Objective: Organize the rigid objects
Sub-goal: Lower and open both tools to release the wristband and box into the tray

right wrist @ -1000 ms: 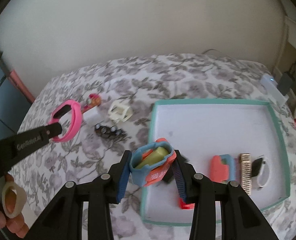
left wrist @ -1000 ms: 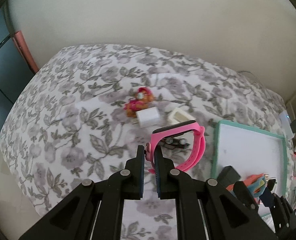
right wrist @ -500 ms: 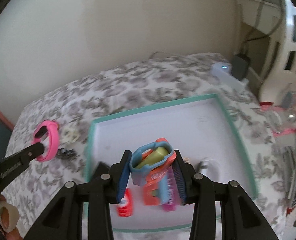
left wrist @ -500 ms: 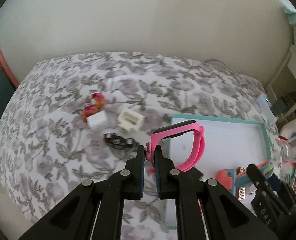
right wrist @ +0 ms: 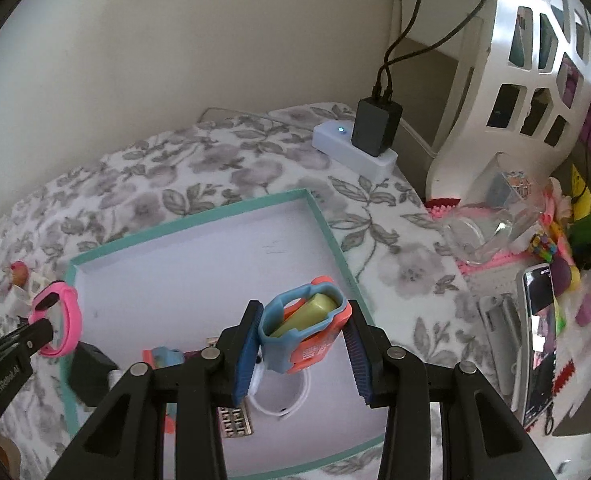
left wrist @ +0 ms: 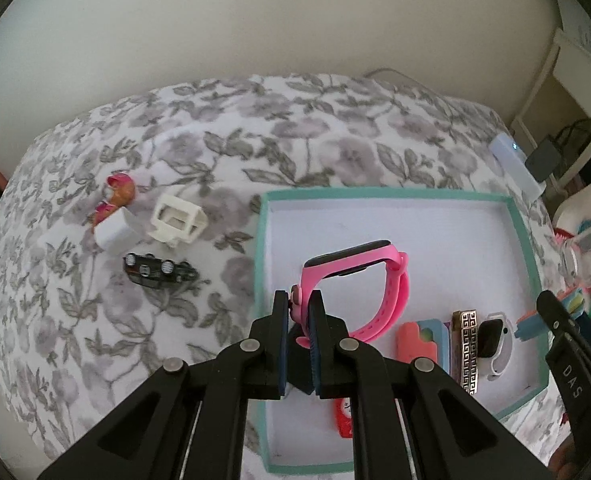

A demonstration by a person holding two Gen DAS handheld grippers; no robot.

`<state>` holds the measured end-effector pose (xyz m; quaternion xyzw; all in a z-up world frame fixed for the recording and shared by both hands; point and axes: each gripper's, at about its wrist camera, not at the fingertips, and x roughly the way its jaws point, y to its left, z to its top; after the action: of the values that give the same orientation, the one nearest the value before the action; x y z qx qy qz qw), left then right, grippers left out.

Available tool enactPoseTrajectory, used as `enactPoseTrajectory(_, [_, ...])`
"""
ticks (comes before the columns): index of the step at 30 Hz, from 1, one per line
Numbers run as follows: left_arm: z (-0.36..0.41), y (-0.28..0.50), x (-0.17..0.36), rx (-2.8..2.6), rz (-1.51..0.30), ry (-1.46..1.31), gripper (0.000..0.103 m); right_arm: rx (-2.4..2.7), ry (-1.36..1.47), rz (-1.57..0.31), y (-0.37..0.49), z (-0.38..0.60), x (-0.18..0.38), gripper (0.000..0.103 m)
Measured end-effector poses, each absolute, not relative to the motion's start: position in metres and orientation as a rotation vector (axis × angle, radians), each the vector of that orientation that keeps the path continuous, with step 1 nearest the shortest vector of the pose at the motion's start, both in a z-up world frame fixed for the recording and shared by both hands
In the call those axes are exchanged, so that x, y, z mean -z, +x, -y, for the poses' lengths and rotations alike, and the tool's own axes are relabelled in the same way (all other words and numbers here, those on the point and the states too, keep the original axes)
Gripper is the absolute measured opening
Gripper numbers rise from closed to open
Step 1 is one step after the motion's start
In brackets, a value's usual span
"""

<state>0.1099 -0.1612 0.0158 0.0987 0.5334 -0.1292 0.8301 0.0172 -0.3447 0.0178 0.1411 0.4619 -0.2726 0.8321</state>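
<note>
Left tool (left wrist: 298,312) angled steeply downward above teal tray (left wrist: 519,224), pads clamped on pink watch band (left wrist: 359,292).

Soft even daylight, fisheye-bent dark corners, slight motion blur

Left gripper (left wrist: 297,308): has carried the pink watch band (left wrist: 359,280) from above the flowered bedspread (left wrist: 175,168) to above the teal-rimmed tray (left wrist: 523,240), over its white floor.
Right gripper (right wrist: 301,340): has swung from the tray's near left corner to its right part, the blue-and-orange case (right wrist: 303,328) now hanging by the right rim.
Right wrist view: the white basket (right wrist: 535,80), charger (right wrist: 375,128) and phone (right wrist: 539,344) have come into sight.
</note>
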Motion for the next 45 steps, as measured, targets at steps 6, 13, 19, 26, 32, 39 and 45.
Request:
enactPoseTrajectory(6, [0.172, 0.110, -0.004, 0.284, -1.138, 0.238, 0.010, 0.588, 0.226, -1.018, 0.029, 0.339, -0.003, 0.043])
enactPoseTrajectory(13, [0.179, 0.112, 0.008, 0.287, -1.156, 0.260, 0.010, 0.583, 0.176, -1.010, 0.037, 0.332, -0.003, 0.043])
enactPoseTrajectory(19, [0.180, 0.112, 0.011, 0.293, -1.162, 0.265, 0.010, 0.584, 0.184, -1.002, 0.038, 0.331, -0.004, 0.043])
enactPoseTrajectory(26, [0.181, 0.112, 0.011, 0.297, -1.164, 0.265, 0.012, 0.578, 0.199, -0.996, 0.039, 0.331, -0.004, 0.049])
enactPoseTrajectory(32, [0.179, 0.114, 0.012, 0.289, -1.167, 0.269, 0.022, 0.569, 0.242, -0.985, 0.037, 0.334, -0.004, 0.059])
enactPoseTrajectory(39, [0.174, 0.117, 0.010, 0.279, -1.169, 0.249, 0.038, 0.562, 0.265, -0.979, 0.036, 0.337, -0.003, 0.070])
enactPoseTrajectory(45, [0.173, 0.118, 0.007, 0.272, -1.162, 0.250, 0.039, 0.551, 0.271, -0.961, 0.037, 0.335, -0.005, 0.072])
